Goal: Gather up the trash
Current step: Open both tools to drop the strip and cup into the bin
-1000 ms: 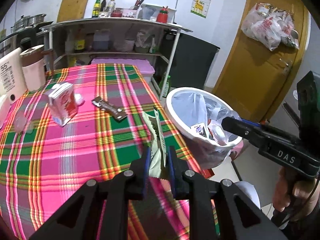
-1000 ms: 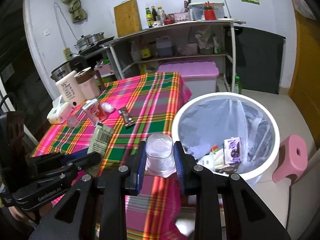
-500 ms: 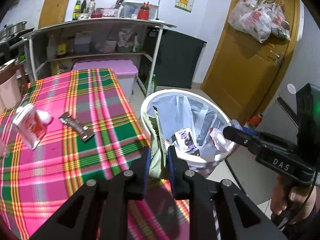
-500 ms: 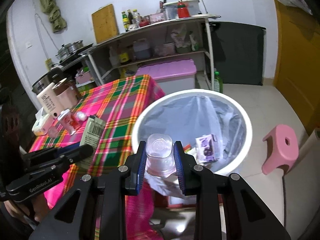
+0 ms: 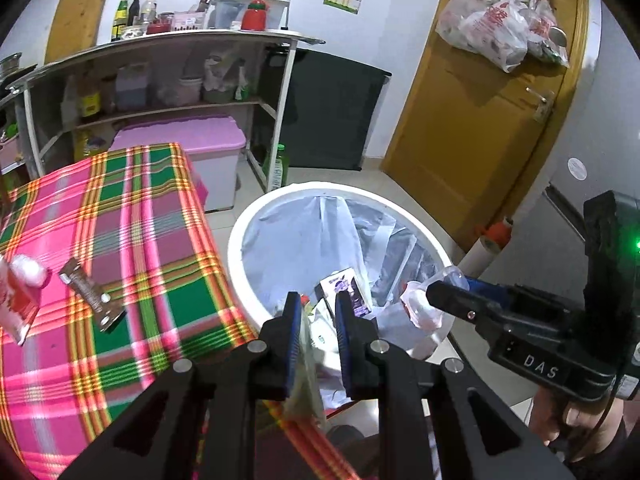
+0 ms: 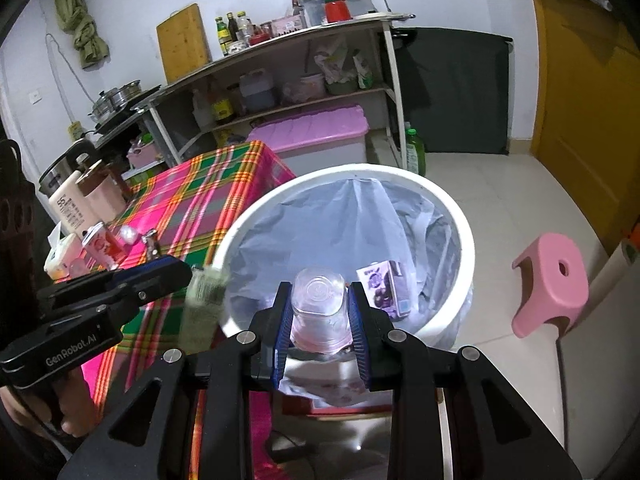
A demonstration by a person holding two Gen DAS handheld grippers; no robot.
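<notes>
The white bin [image 5: 240, 240] with a clear liner stands beside the plaid table [image 5: 120, 220]; a purple carton [image 5: 346, 288] lies inside it. My left gripper [image 5: 319, 308] is shut on a thin green-and-white wrapper [image 5: 306, 368], which hangs down between the fingers at the bin's near rim. In the right wrist view that wrapper [image 6: 204, 304] is blurred beside the left gripper [image 6: 180, 276]. My right gripper [image 6: 318, 312] is shut on a clear plastic cup [image 6: 318, 304], bottom toward the camera, over the bin's [image 6: 460, 216] near edge. From the left wrist view the right gripper [image 5: 440, 296] carries the cup [image 5: 424, 308] from the right.
A red carton [image 5: 16, 304], a white lump [image 5: 30, 272] and a brown wrapper [image 5: 92, 296] lie on the table. A pink stool [image 6: 552, 276] stands right of the bin. Behind are a pink-lidded box [image 6: 316, 132], a green bottle [image 6: 414, 150], metal shelves and a wooden door [image 5: 480, 120].
Both grippers have moved from over the table's edge to the bin, each keeping its load. The wrapper stood up above the left fingers before; it now hangs lower between them.
</notes>
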